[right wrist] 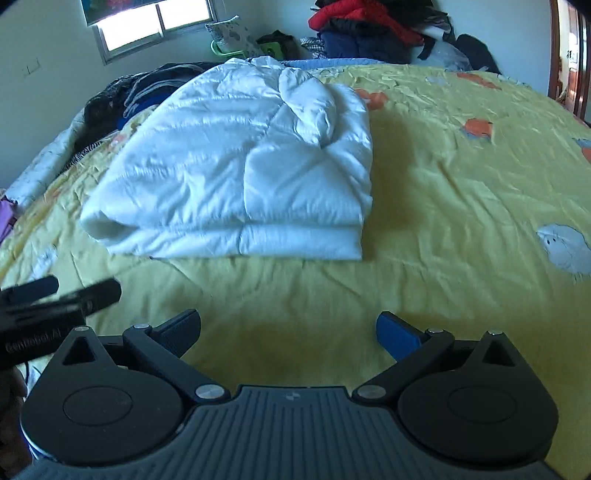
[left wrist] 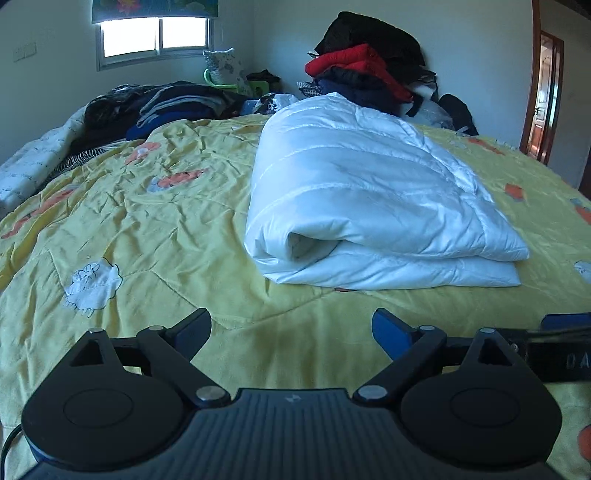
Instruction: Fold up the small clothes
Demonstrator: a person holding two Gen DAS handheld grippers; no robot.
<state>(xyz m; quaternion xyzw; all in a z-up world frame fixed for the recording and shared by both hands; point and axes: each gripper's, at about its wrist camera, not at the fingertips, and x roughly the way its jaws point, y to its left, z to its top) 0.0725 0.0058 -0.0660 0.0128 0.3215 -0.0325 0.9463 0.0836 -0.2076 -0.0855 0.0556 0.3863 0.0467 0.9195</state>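
A white padded garment (left wrist: 369, 199) lies folded into a thick rectangle on the yellow bedspread (left wrist: 147, 221). It also shows in the right wrist view (right wrist: 240, 173), ahead and to the left. My left gripper (left wrist: 291, 328) is open and empty, held low over the bedspread just short of the garment's near edge. My right gripper (right wrist: 288, 328) is open and empty, also short of the garment. The left gripper's fingers (right wrist: 55, 295) show at the left edge of the right wrist view. Part of the right gripper (left wrist: 557, 339) shows at the right edge of the left wrist view.
A tall pile of black, red and navy clothes (left wrist: 369, 66) stands at the far side of the bed. Dark clothes (left wrist: 162, 107) lie at the far left under a window (left wrist: 155, 33). A wooden door (left wrist: 546, 96) stands at the right.
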